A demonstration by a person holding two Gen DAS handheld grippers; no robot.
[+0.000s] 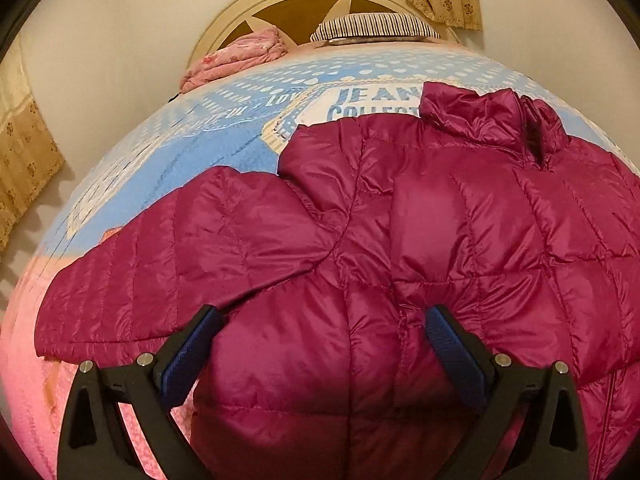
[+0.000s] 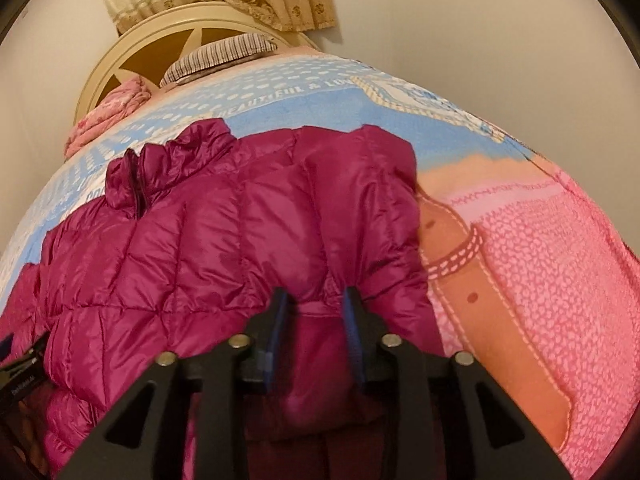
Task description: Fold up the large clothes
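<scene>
Right up front, the right gripper [image 2: 316, 300] has its jaws partly apart around a pinch of jacket [image 2: 224, 232], contact unclear; the left gripper [image 1: 324, 320] gapes wide over the hem. Jacket's spread on the bed [image 1: 248, 128], left sleeve [image 1: 160, 256] still out. I'd tuck that in flat first.

free: bare bedspread [image 2: 540, 240] at 3 o'clock of the jacket [image 2: 240, 220] | blocked: pillow [image 2: 224, 54], pink quilt [image 1: 240, 60], headboard [image 1: 240, 12] at 12 o'clock | sleeve [image 1: 160, 248] sprawls toward 9 o'clock
</scene>
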